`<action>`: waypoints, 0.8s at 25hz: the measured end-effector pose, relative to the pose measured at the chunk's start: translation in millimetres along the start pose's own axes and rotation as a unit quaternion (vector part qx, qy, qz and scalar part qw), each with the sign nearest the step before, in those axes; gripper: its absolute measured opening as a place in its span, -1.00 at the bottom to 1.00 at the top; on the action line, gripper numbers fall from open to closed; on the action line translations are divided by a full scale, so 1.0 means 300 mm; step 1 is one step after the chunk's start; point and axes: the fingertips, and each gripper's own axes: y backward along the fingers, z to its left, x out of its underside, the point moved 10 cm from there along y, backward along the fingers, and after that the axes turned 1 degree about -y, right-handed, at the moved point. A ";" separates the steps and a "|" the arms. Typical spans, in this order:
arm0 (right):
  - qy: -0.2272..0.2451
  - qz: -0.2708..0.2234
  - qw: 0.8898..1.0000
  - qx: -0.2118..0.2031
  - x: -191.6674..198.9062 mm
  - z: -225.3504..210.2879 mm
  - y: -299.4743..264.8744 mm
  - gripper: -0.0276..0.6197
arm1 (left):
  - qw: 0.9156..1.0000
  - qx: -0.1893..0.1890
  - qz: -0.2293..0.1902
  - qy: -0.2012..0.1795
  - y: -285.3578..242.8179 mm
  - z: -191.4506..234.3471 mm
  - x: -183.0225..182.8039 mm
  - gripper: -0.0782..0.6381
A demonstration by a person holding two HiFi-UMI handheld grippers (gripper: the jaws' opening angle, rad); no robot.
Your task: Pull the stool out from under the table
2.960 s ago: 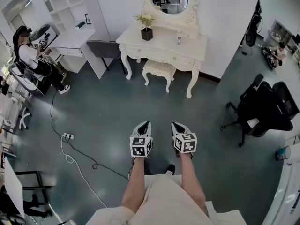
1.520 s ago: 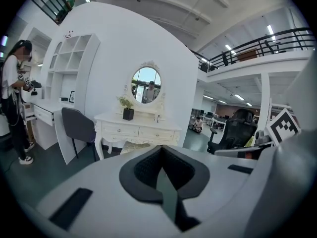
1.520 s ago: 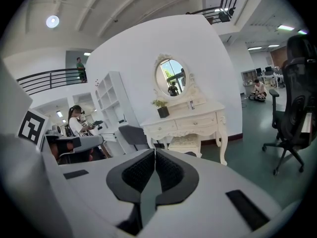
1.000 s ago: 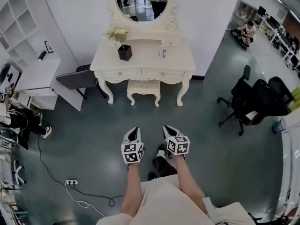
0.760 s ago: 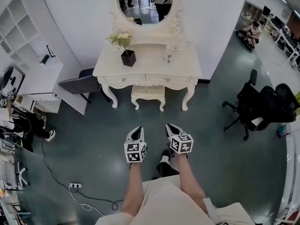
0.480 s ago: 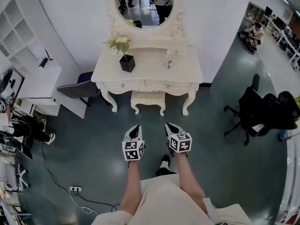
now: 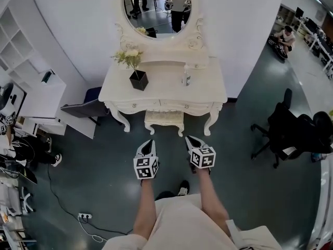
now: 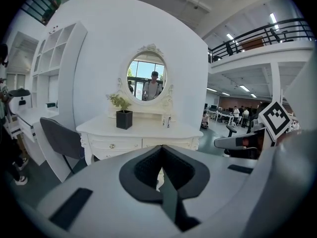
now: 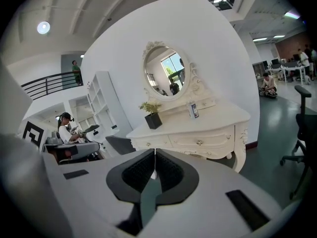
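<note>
Cream carved wooden table (image 7: 164,90): stands against the white wall below an oval mirror (image 7: 157,7); a black square pot of pale flowers (image 7: 138,79) and a small clear bottle (image 7: 186,78) stand on its top.
Cream cushioned stool (image 7: 164,117): tucked into the knee space between the table's front legs, with only its front edge and front legs showing past the table top.
Left hand-held gripper (image 7: 150,144): jaws clenched together with nothing between them; it points toward the stool, near it but apart.
Right hand-held gripper (image 7: 190,140): jaws likewise pressed together and empty; held level with the left one, short of the table's front.
Dark grey-green floor (image 7: 104,160): lies under both hand-held grippers.
Grey chair (image 7: 83,109): stands left of the table.
</note>
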 end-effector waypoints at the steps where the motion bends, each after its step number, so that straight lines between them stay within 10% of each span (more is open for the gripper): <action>1: -0.004 -0.001 1.000 0.002 -0.008 -0.012 -0.012 -0.78 | 1.000 -0.001 0.001 -0.002 -0.011 0.008 -0.004 -0.74; 20: -0.051 0.007 0.996 0.073 -0.059 -0.038 -0.355 -0.78 | 0.999 0.008 0.041 0.017 -0.300 0.412 -0.040 -0.74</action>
